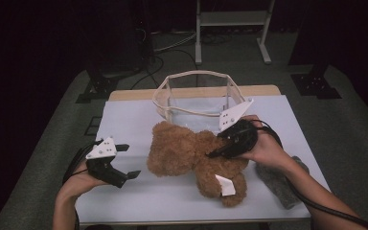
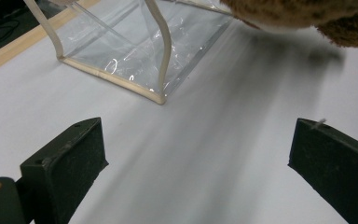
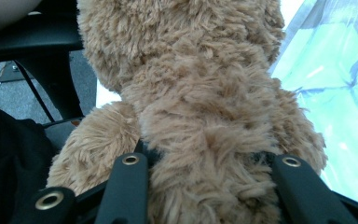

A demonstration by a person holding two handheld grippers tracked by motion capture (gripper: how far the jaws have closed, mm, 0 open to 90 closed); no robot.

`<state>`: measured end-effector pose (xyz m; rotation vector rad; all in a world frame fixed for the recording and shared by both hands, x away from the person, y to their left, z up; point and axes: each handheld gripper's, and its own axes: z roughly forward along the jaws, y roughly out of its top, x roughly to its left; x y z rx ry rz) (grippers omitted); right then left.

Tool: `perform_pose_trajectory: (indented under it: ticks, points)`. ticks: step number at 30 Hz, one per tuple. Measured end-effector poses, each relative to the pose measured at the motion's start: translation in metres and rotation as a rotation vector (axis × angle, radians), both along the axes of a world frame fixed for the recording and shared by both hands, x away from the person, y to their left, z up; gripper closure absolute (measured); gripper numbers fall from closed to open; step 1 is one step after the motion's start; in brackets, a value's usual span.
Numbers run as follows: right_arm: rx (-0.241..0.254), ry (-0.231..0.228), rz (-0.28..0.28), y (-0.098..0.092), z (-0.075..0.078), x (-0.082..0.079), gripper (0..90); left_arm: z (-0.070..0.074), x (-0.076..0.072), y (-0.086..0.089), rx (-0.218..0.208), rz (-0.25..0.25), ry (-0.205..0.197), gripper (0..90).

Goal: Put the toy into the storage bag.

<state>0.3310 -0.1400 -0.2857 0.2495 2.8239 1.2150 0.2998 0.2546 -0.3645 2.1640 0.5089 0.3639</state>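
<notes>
Partly hidden, the one brown plush teddy bear (image 1: 191, 155) lies across the middle of the white table top (image 1: 124, 120), its middle covered in the high view by the right gripper (image 1: 216, 152) and the hand behind it; the right gripper view shows both black jaws pressed into the fur on either side of the bear's body (image 3: 200, 121), so this tool is clamped on the toy. A white tag (image 1: 226, 185) sticks out near the bear's lower leg. The left gripper (image 1: 129, 160) sits well apart from the bear at the table's left, its two jaws spread wide with nothing between them, bare table showing in the gap in the left gripper view. One clear plastic bag with cream trim (image 1: 199, 98) stands open just behind the bear, near the far edge; its see-through walls are hard to trace. One grey fuzzy object (image 1: 275, 184) lies by the right edge, partly covered by the right forearm, and what it is cannot be told. Open surface remains at the front left and along the near edge.
</notes>
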Motion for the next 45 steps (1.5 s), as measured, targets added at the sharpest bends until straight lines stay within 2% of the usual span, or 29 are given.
perform_pose_trajectory:
  ticks: [13,24,31,35,36,38,42,45]
  points:
    - [0.007,-0.015,0.005,0.001,0.026,0.0,61.6,-0.001,0.0,-0.001,-0.006,-0.005,0.004,3.0]
    - [0.013,-0.04,0.014,0.004,0.057,0.002,61.6,0.0,-0.001,0.0,-0.009,-0.002,-0.001,3.0]
    - [0.021,-0.049,0.016,0.006,0.07,0.003,61.7,0.0,-0.001,-0.002,-0.009,-0.004,0.002,3.0]
    - [0.025,-0.046,0.018,0.009,0.081,0.005,61.6,0.001,-0.001,-0.002,-0.004,-0.01,-0.004,3.0]
    - [0.024,-0.048,0.017,0.01,0.084,0.005,61.6,0.001,-0.002,-0.003,-0.013,-0.008,-0.002,3.0]
    - [0.026,-0.064,0.021,0.013,0.097,0.009,61.6,0.0,-0.001,-0.003,-0.011,-0.008,-0.002,3.0]
    - [0.031,-0.061,0.019,0.017,0.11,0.015,61.7,0.0,-0.001,-0.001,-0.009,-0.006,-0.001,3.0]
    - [0.028,-0.064,0.017,0.02,0.116,0.018,61.6,0.001,-0.001,0.0,-0.009,-0.005,-0.005,3.0]
